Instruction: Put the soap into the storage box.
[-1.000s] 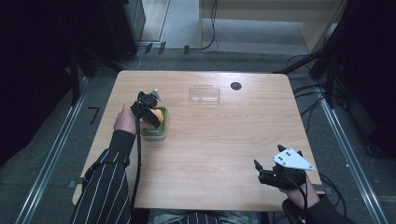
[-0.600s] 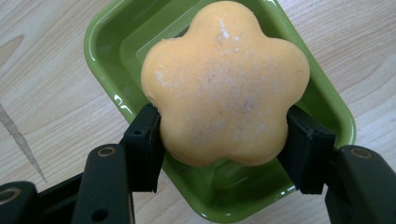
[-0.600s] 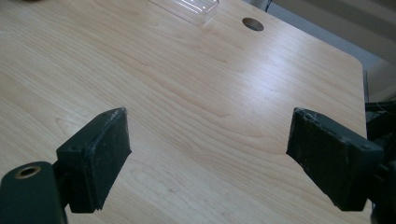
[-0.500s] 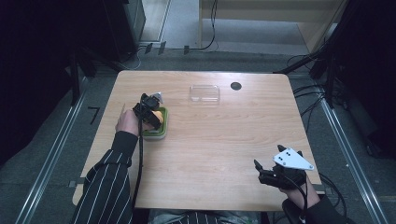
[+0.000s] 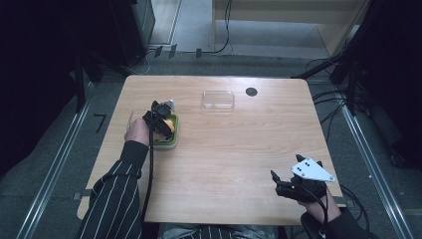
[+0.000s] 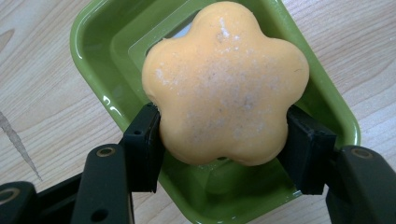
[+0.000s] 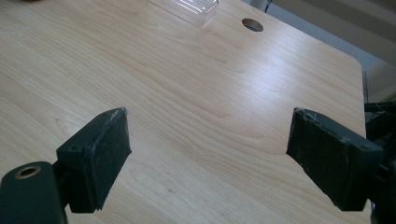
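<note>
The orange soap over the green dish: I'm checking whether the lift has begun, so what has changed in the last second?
Little has changed. The left hand-held gripper stays shut on the orange flower-shaped soap above the green dish, with only a slight shift of the hand. The right hand-held gripper stays open near the table's edge, and the clear lid has not moved.
</note>
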Demonstrator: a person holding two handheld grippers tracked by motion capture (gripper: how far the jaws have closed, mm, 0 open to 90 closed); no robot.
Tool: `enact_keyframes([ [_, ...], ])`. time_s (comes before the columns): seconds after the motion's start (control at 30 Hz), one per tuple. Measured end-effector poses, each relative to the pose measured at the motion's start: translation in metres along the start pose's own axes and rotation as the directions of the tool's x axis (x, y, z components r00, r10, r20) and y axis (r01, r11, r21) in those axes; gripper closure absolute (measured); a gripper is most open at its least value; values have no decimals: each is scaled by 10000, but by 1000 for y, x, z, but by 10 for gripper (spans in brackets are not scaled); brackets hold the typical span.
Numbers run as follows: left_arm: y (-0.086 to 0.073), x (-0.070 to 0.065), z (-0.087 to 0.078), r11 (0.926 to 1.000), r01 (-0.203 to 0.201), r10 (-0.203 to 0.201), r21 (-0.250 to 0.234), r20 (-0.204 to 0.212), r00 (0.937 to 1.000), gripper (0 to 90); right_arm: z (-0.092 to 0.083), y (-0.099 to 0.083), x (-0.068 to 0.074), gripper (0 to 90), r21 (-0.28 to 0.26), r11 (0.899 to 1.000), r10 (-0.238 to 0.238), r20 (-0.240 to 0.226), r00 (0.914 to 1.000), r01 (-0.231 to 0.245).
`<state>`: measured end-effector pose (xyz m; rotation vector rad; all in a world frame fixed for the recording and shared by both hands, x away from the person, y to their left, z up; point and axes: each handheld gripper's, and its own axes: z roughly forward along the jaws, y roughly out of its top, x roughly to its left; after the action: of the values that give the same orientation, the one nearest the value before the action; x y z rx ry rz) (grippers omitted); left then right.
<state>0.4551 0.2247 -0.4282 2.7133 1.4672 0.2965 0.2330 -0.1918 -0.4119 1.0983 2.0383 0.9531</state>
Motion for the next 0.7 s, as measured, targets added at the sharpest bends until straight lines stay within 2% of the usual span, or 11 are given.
enact_keyframes([
  [0.27, -1, 0, 0, 9998, 192, -192, -41, 9, 9998, 378, 0, 0, 0, 137, 3, 10000, 22, 10, 10000, -22],
  [0.3, -1, 0, 0, 9997, 232, -232, -106, 78, 9997, 329, 0, 0, 0, 137, 1, 10000, 12, 12, 10000, -12],
  [0.33, 0, -1, -2, 9996, 219, -221, -166, -120, 9997, 314, 0, 0, 0, 137, -3, 10000, 14, 12, 10000, -14],
  [0.43, -1, 0, -3, 9995, 246, -246, -190, 13, 9997, 303, 0, 0, 0, 137, -4, 10000, 21, 2, 10000, -21],
  [0.53, -2, 1, -4, 9992, 286, -289, -269, -93, 9995, 296, 0, 0, 0, 137, -5, 10000, 5, 14, 10000, -5],
  [0.7, -4, 1, -9, 9987, 381, -387, -352, -142, 9992, 232, 0, 1, 0, 137, -4, 10000, 4, 13, 10000, -4],
])
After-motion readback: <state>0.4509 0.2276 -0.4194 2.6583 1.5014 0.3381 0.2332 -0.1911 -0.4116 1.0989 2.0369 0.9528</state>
